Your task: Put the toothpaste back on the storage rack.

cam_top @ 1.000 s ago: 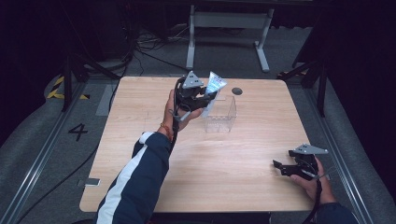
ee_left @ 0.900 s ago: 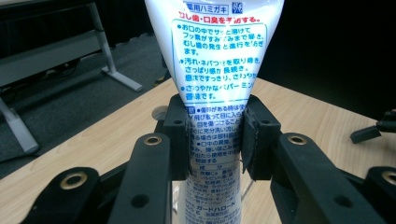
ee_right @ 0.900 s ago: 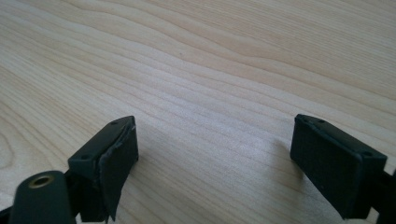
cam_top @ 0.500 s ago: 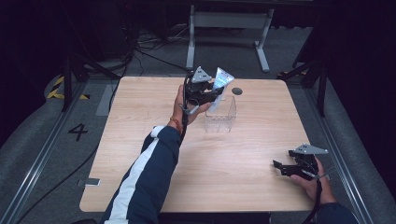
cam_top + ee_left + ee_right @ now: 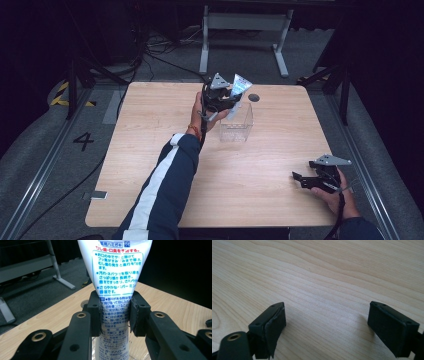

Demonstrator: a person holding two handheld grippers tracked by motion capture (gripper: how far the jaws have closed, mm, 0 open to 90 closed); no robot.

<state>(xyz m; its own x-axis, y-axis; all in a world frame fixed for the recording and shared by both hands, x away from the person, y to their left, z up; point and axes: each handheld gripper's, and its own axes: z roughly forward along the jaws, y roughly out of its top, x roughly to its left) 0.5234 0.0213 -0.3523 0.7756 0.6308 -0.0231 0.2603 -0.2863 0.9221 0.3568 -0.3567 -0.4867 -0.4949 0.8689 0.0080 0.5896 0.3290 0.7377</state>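
A white toothpaste tube [image 5: 116, 277] with blue and red print stands upright, flat crimped end up, clamped at its middle. My left gripper [image 5: 115, 312] is shut on it. In the high view that left gripper [image 5: 222, 97] holds the tube [image 5: 240, 85] just above the left rim of a clear plastic box [image 5: 237, 125] on the far middle of the table. The tube's lower end hangs over the box's opening. My right gripper [image 5: 306, 178] rests low at the table's near right, open, its jaws [image 5: 332, 325] wide apart over bare wood.
The light wooden table [image 5: 150, 150] has a small dark round hole [image 5: 254, 97] near its far edge, right of the box. Beyond the table stand a grey metal frame [image 5: 245, 30] and cables on the floor. A "4" mark [image 5: 83, 140] lies left.
My left gripper has carried the tube rightwards, from beside the clear box to over its left rim. The right gripper has not moved.
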